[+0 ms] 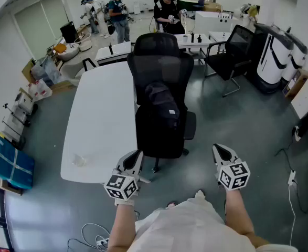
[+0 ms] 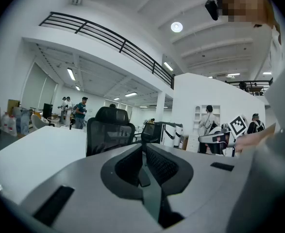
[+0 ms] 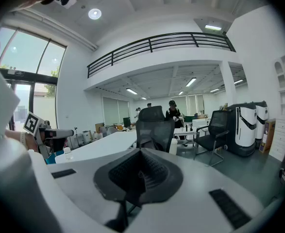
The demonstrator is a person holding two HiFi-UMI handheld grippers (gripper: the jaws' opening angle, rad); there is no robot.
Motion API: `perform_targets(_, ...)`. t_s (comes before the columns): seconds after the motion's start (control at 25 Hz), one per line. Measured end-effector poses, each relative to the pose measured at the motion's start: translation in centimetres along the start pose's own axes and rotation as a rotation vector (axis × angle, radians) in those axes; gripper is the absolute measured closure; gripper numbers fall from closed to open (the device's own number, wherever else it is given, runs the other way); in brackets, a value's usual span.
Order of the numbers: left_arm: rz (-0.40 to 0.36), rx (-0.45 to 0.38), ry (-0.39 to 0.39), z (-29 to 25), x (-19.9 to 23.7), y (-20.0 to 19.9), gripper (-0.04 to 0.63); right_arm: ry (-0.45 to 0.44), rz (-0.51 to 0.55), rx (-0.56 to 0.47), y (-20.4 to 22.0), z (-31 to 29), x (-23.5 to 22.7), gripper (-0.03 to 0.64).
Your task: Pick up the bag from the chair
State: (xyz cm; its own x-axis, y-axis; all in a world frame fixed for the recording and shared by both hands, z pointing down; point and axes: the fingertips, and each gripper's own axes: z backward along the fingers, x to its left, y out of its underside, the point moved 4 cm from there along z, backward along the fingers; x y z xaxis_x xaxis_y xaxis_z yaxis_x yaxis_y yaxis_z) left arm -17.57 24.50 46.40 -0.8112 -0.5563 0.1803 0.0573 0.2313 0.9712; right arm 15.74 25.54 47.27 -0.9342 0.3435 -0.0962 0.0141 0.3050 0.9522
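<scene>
Open office hall, grey floor. Chair (image 1: pixel 162 70) faces you, white table (image 1: pixel 101 119) just beside chair's left. Bag (image 1: pixel 162 107) on chair seat, propped against backrest, long axis running up it, away from you. Your left gripper (image 1: pixel 134 157) near chair's front edge, nearer bag. Right gripper (image 1: pixel 223 151) off chair's right. Both clenched, empty.

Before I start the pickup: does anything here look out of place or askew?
Only the bag: it sits slumped on the chair seat, against the backrest. Nothing looks spilled or damaged. The left gripper and right gripper are shut, short of it.
</scene>
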Motion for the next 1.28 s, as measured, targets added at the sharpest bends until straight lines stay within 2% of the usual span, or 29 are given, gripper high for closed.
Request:
perform_targets(0.52,0.003,0.003,0.002,-1.5,0.3,0.0,0.552,0.009,0.003,0.005,-0.1,-0.7,-1.1,0.598)
perform_targets(0.8,0.006,0.009,-0.003,-1.8,0.5,0.2,0.552,0.009,-0.037,-0.021,-0.3,-1.0,-1.6,0.598)
perform_targets(1.28,0.007,0.003,0.006,-1.6,0.4,0.0,0.552,0.002,-0.019,-0.005,-0.2,-1.3,-1.3,0.598)
